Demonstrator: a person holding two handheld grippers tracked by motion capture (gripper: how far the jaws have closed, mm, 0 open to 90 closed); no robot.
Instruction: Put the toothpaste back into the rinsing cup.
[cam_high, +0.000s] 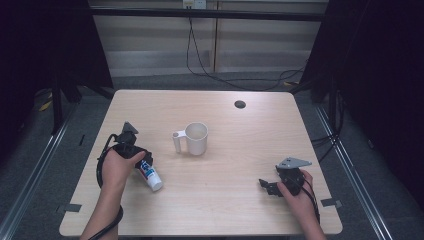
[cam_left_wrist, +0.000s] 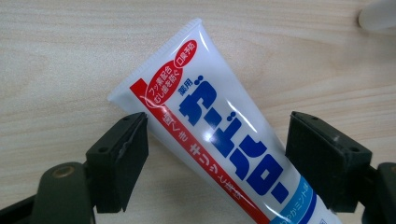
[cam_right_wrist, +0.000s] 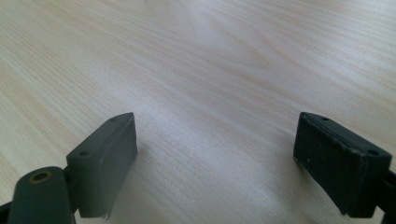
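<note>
Bright overhead light on the table (cam_high: 225, 200), dark surroundings; glare streaks the tube (cam_left_wrist: 219, 126), near tongs blurred

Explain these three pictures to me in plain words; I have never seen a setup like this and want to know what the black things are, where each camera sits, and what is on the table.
There is no robot here. A person sits at a wooden table and holds a pair of black tongs in each hand. The wide picture comes from a camera fixed above the person, looking forward and down. The other two come from small cameras riding on the tongs, looking out between their two black jaws.

On the table stand a white mug and, nearer the person, a lying toothpaste tube.

The left tongs are down over the tube: their jaws stand open on either side of it, so it is bracketed but not yet squeezed. The right tongs are open too, over bare wood, holding nothing.
</note>
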